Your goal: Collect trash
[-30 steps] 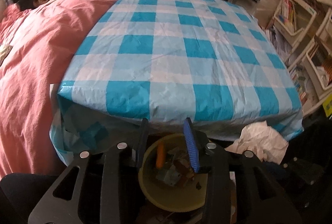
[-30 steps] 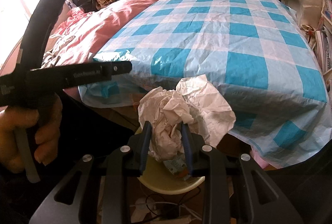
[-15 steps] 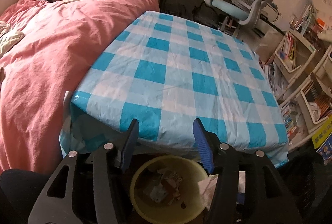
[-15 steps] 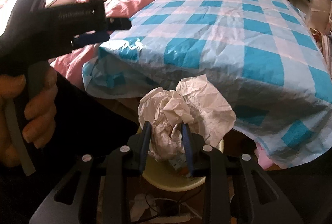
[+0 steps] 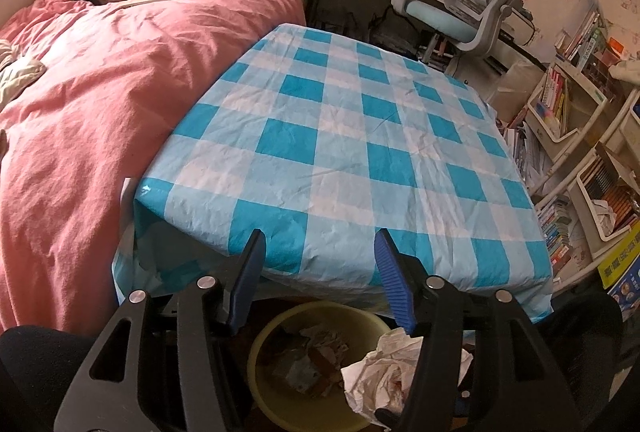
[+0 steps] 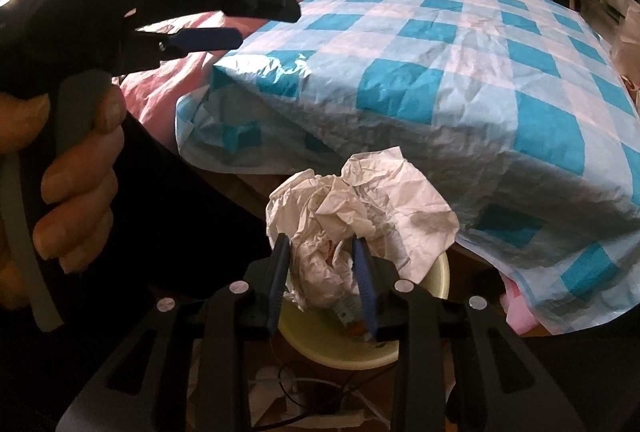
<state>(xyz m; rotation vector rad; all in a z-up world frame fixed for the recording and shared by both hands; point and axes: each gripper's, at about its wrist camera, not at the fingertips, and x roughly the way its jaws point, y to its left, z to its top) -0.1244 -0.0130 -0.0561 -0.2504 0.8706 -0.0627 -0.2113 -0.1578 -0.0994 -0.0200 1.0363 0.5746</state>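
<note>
Right tongs (image 6: 322, 274): you clench them on the crumpled paper wad (image 6: 360, 208); the blue pads press its lower folds
Paper wad: it hangs over the yellow bin (image 6: 434, 282), just off the worktop's (image 6: 460, 52) near edge
Left tongs (image 5: 320, 280): you hold them released, nothing between the pads; they hover above the bin
Bin: scraps lie inside

The yellow bin (image 5: 280, 372) loses its near rim to the picture's bottom edge, and the crumpled paper (image 5: 384, 372) covers part of its scraps (image 5: 304, 356) — too jumbled to name. The checked cloth (image 5: 340, 152) hides the tabletop entirely.
</note>
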